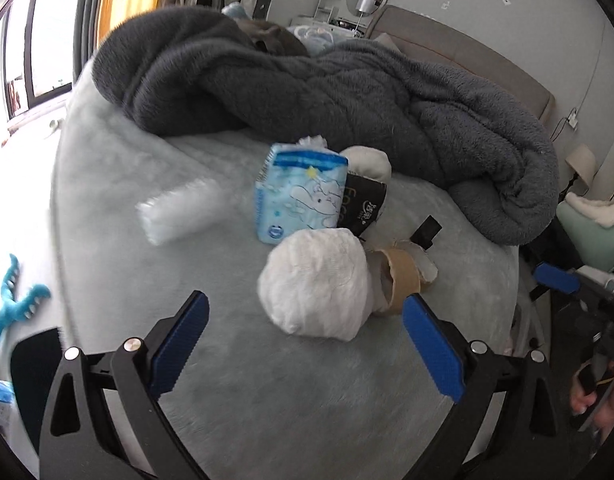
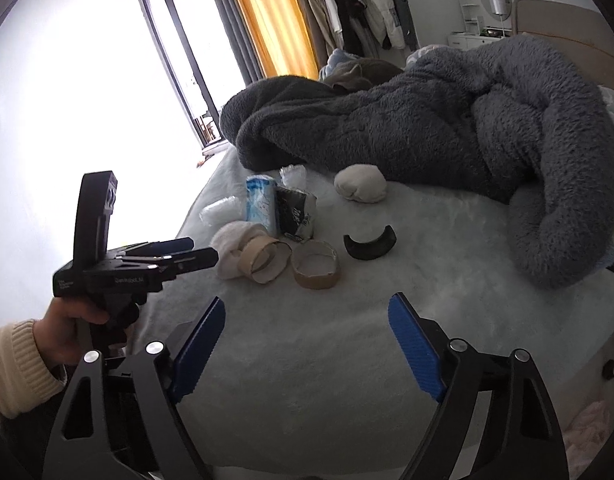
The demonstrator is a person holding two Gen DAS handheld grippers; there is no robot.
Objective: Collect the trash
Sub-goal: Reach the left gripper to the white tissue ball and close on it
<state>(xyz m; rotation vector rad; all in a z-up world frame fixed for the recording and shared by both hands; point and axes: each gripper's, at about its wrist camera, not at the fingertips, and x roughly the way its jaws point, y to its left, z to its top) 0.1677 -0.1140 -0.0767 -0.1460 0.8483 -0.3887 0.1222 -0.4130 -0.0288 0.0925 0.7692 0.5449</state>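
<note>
Several pieces of trash lie clustered on your pale blue bedspread (image 1: 267, 380): a crumpled white paper ball (image 1: 315, 282) nearest, a cardboard tape core (image 1: 399, 280) touching its right side, a blue tissue pack (image 1: 303, 196) just behind, with a black wrapper (image 1: 365, 204) leaning against it. A clear plastic wrapper (image 1: 179, 210) lies apart to the left. From the right wrist you also see a second tape ring (image 2: 315, 265) and a curved black piece (image 2: 371, 245) to its right. Your left gripper (image 1: 305, 348) hovers wide open just short of the paper ball, touching nothing. Your right gripper (image 2: 307, 352) also stands open and empty over bare bedspread, near the rings. A rumpled grey fleece blanket (image 1: 347, 92) lies across the far side.
</note>
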